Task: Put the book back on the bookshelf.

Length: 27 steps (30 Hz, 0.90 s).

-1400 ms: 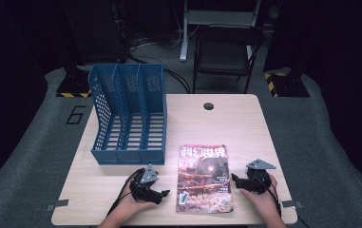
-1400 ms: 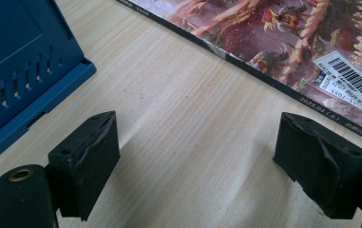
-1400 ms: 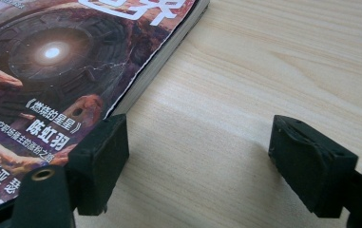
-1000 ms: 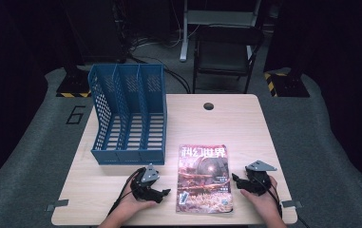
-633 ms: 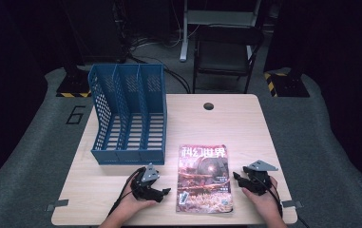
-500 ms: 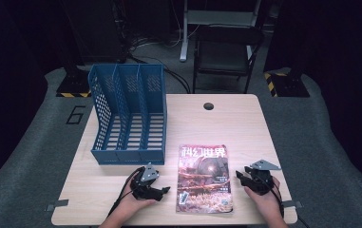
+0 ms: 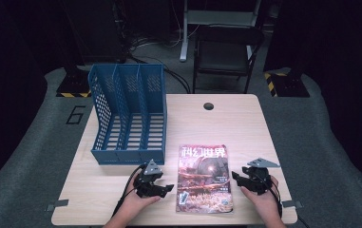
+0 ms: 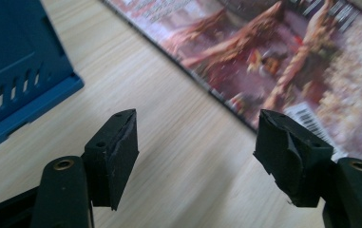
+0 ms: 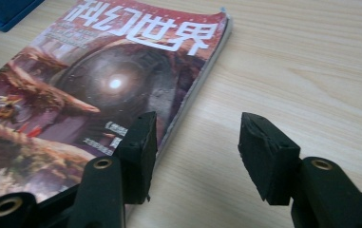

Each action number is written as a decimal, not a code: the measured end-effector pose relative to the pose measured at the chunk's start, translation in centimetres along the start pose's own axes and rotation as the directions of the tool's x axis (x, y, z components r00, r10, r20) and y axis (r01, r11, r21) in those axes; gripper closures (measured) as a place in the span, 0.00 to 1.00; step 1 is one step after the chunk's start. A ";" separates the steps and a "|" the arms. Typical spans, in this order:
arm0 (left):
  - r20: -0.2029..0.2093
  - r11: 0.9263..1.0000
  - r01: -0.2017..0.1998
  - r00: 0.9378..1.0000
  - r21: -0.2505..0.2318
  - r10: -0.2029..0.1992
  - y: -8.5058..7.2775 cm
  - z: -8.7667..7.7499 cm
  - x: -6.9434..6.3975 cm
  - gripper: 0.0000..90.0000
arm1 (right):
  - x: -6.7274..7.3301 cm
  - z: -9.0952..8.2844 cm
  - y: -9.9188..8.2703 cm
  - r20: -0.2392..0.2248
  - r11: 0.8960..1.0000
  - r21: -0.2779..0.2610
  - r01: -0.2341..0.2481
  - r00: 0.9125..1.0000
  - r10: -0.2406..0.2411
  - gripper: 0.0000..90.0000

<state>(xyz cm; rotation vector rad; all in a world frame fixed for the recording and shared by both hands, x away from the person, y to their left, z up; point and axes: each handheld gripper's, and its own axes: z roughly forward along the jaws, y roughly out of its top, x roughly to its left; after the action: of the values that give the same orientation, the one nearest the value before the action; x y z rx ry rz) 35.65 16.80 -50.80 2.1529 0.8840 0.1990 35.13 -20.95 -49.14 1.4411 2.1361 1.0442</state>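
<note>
Pale wood tabletop [image 7: 245,128] carries a magazine [image 7: 203,176] lying flat at its near edge, long axis running away from the person, between the left gripper [image 7: 168,188] and right gripper [image 7: 235,176]. Both stand apart and empty; the left's jaws have just been closing, the right's opening, and the right sits just beside the magazine's edge, one jaw over the cover.

Light falls from overhead onto the wooden table [image 7: 216,123], which stands bright against a room that drops off into near-black all around it. Shadows under the blue file rack [image 7: 130,114] are short and soft. From above, everything looks slightly soft and grainy. Close in, the left gripper view is blurred across the magazine [image 8: 283,57], its cover smeared, with pale glare at the right edge. In the right gripper view the cover's lettering is sharper, a sheen on its gloss, while the near jaws go soft.
</note>
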 end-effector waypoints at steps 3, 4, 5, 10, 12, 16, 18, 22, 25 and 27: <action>0.012 1.000 0.002 1.000 -0.019 -0.001 0.8 -0.1 -0.5 0.36 | 0.9 -0.2 0.8 -0.006 1.000 0.021 0.015 1.000 -0.015 0.50; 0.010 1.000 -0.002 1.000 -0.030 0.003 1.0 -0.1 -0.8 0.37 | 1.1 -0.3 1.1 -0.006 1.000 0.022 0.014 1.000 -0.014 0.49; 0.007 0.999 -0.008 1.000 -0.035 0.008 1.1 -0.1 -0.9 0.37 | 1.3 -0.3 1.4 -0.018 1.000 0.029 0.002 1.000 -0.001 0.46; 0.013 1.000 -0.003 1.000 -0.023 0.003 1.1 0.3 -1.1 0.37 | 1.6 0.0 1.5 -0.035 0.998 0.009 -0.062 0.997 0.062 0.43; 0.008 1.000 -0.002 1.000 -0.022 0.002 1.2 0.5 -1.2 0.37 | 1.8 0.2 1.1 -0.027 0.998 0.003 -0.068 0.997 0.068 0.42; 0.045 0.999 0.034 0.998 -0.014 -0.033 1.2 1.1 -1.4 0.37 | 1.8 0.8 0.5 -0.032 0.998 0.014 -0.060 0.998 0.060 0.37; 0.052 1.000 0.031 0.998 -0.002 -0.031 1.1 1.5 -1.7 0.41 | 1.7 1.1 0.2 -0.035 0.998 0.020 -0.057 0.998 0.058 0.35; 0.037 1.000 0.012 0.999 0.015 -0.012 1.1 1.9 -2.3 0.41 | 1.8 1.5 -0.2 -0.044 0.996 0.017 -0.082 0.996 0.083 0.34; 0.032 1.000 0.022 0.999 0.017 -0.023 1.1 2.0 -2.4 0.41 | 2.0 1.9 -0.4 -0.040 0.997 0.029 -0.066 0.997 0.067 0.33; 0.016 1.000 0.022 1.000 0.019 -0.023 1.1 2.2 -2.6 0.41 | 2.1 2.2 -0.4 -0.037 0.998 0.034 -0.055 0.998 0.056 0.33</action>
<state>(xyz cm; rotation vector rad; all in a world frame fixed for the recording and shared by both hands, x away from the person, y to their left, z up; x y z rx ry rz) 35.19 13.28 -51.17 2.1583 0.9036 0.1621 35.40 -18.31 -50.72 1.5159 2.1605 1.0691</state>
